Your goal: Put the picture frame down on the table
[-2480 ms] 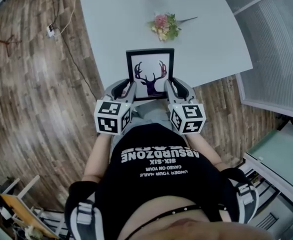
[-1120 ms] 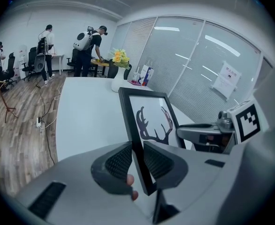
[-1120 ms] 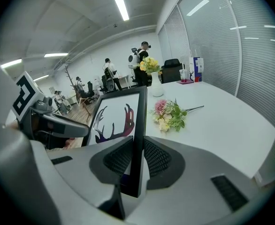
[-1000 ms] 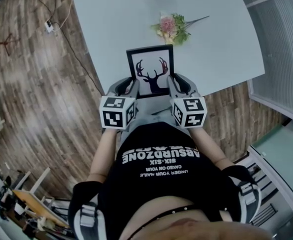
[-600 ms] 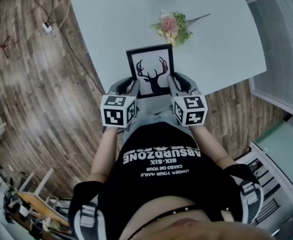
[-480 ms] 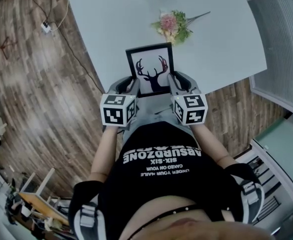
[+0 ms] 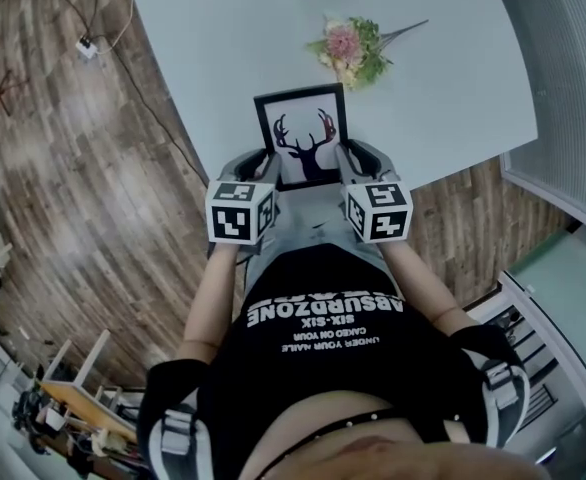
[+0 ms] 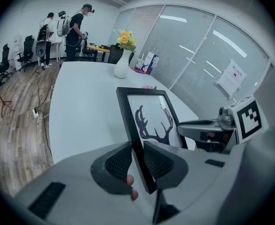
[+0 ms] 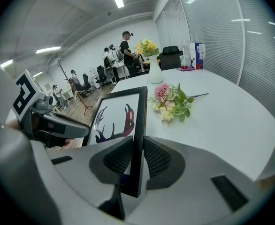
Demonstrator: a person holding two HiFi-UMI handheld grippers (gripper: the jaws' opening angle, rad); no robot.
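The picture frame (image 7: 302, 136) hangs over the table's (image 7: 213, 58) near edge, its deer print facing the person. The left gripper's (image 8: 136, 159) fingers (image 8: 118, 163) clamp its left side, and the right gripper's (image 9: 136, 156) clamp its right. A flower bunch (image 7: 353, 48) lies just beyond.

Picture frame (image 7: 302, 136) in left claw (image 7: 260, 165), right claw (image 7: 350, 160), flowers (image 7: 352, 48) beyond

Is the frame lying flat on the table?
No, the left gripper and right gripper clamp the frame, tilted up.
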